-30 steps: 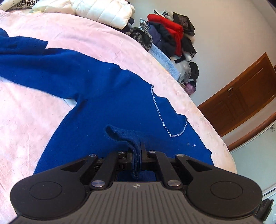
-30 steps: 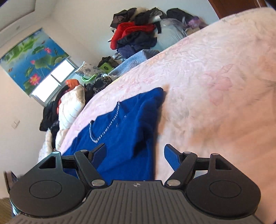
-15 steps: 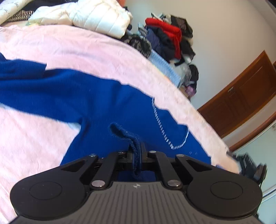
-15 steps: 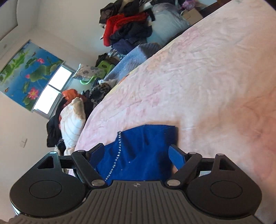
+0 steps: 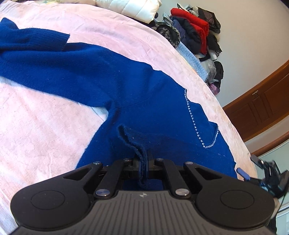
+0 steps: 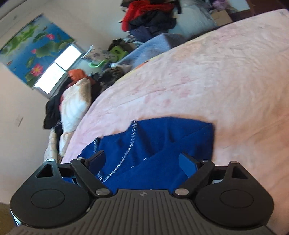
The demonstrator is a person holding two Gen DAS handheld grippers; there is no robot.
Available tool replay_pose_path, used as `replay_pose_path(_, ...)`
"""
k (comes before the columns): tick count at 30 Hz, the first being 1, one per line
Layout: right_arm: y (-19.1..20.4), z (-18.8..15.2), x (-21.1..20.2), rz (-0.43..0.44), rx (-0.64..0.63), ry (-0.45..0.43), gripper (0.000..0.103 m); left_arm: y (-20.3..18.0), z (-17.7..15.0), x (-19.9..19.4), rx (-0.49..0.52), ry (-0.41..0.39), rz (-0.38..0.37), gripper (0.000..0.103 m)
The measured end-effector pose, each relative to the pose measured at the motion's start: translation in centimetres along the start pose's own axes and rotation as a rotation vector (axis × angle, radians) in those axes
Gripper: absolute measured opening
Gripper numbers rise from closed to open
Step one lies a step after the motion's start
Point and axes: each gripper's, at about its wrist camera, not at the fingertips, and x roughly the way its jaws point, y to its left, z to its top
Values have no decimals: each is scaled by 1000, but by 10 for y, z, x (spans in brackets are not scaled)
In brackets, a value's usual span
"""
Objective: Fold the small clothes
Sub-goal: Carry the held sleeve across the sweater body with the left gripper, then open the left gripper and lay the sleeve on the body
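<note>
A royal-blue knit sweater with a rhinestone trim line lies spread on the pink bedspread, one sleeve stretched toward the left. My left gripper is shut on a pinched-up fold of the sweater's hem. In the right wrist view the sweater's other end lies rumpled on the bedspread. My right gripper hovers over that cloth with its jaws opening wide; fabric sits beneath and between the fingers, and the pads do not press on it. The right gripper's blue fingertips show at the left view's right edge.
A heap of red, black and dark clothes is piled past the bed's far edge, with a white padded jacket beside it. A wooden door stands at the right. A window with a lotus-print blind and more clothing lie beyond the bed.
The right gripper swung over the bed and its jaws spread wider, with the sweater's end now close under them. The left gripper kept its pinch on the hem and shifted slightly.
</note>
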Motion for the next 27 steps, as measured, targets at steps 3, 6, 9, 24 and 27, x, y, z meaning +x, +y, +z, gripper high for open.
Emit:
replay_pose_path(3, 0, -23, 17, -37, -39, 107, 93, 3, 1, 1, 8, 4, 6, 5)
replay_pose_path(6, -5, -30, 12, -21, -71, 51, 88, 6, 2, 2, 3, 33, 17, 5)
replay_pose_path(9, -10, -32, 7, -6, -32, 29, 89, 6, 4, -13, 31, 18, -15, 6)
replay_pose_path(24, 4, -72, 6, -24, -234, -153, 99, 108, 46, -123, -224, -540, 436, 68)
replay_pose_path(27, -3, -70, 4, 11, -190, -164, 99, 58, 47, -100, 207, -568, 733, 68)
